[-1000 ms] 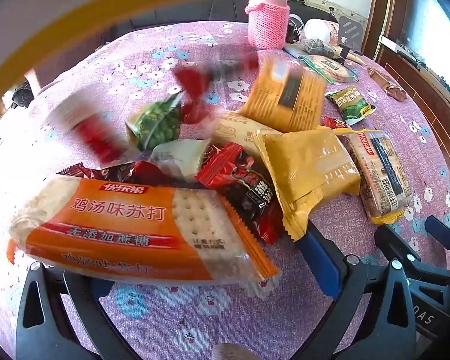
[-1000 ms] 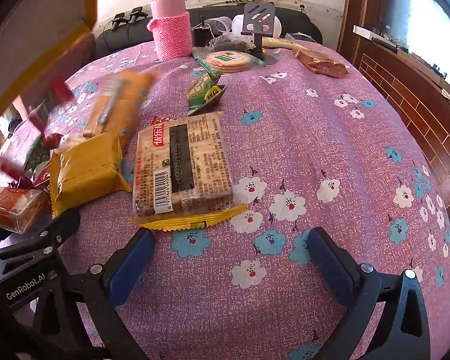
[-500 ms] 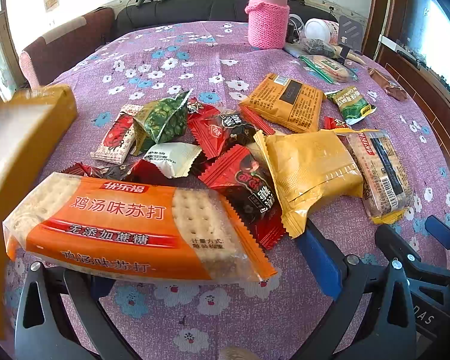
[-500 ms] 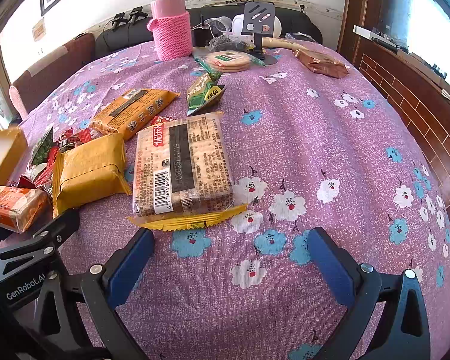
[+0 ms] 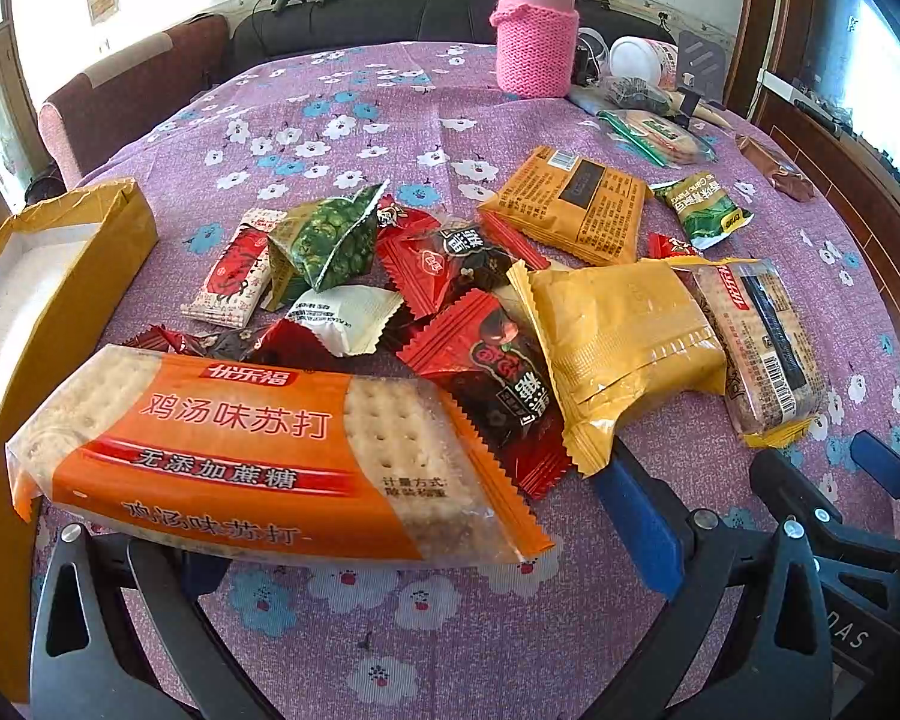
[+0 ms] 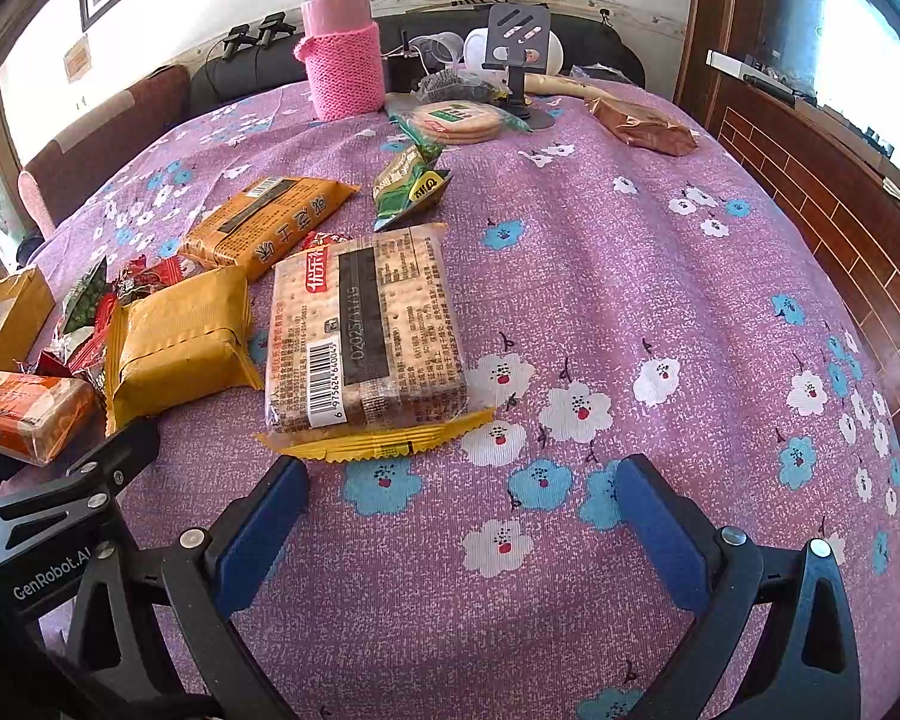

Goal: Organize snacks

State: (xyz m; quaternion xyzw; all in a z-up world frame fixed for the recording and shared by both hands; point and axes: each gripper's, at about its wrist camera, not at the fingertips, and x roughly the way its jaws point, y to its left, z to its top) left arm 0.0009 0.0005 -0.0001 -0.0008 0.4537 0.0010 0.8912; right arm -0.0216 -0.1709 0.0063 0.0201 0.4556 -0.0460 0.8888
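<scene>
A pile of snack packs lies on the flowered purple tablecloth (image 6: 630,312). An orange cracker pack (image 5: 240,450) lies across the front of my left gripper (image 5: 402,540), which is open, and it hides the left finger. Behind it are red wrappers (image 5: 498,372), a green pea bag (image 5: 330,240) and a yellow pack (image 5: 624,342). My right gripper (image 6: 459,480) is open over bare cloth, just short of a barcode-up cracker pack (image 6: 366,330). An open yellow cardboard box (image 5: 60,276) sits at the table's left edge.
A pink thermos in a knitted sleeve (image 6: 342,60) stands at the back with a phone stand (image 6: 516,42), round crackers (image 6: 456,120) and a brown packet (image 6: 642,126). A small green packet (image 6: 408,186) lies apart. A wooden wall runs along the right.
The yellow box was tipped overhead with snacks falling from it. It has come down to the left and now rests on the table. The snacks have settled. Neither gripper moved.
</scene>
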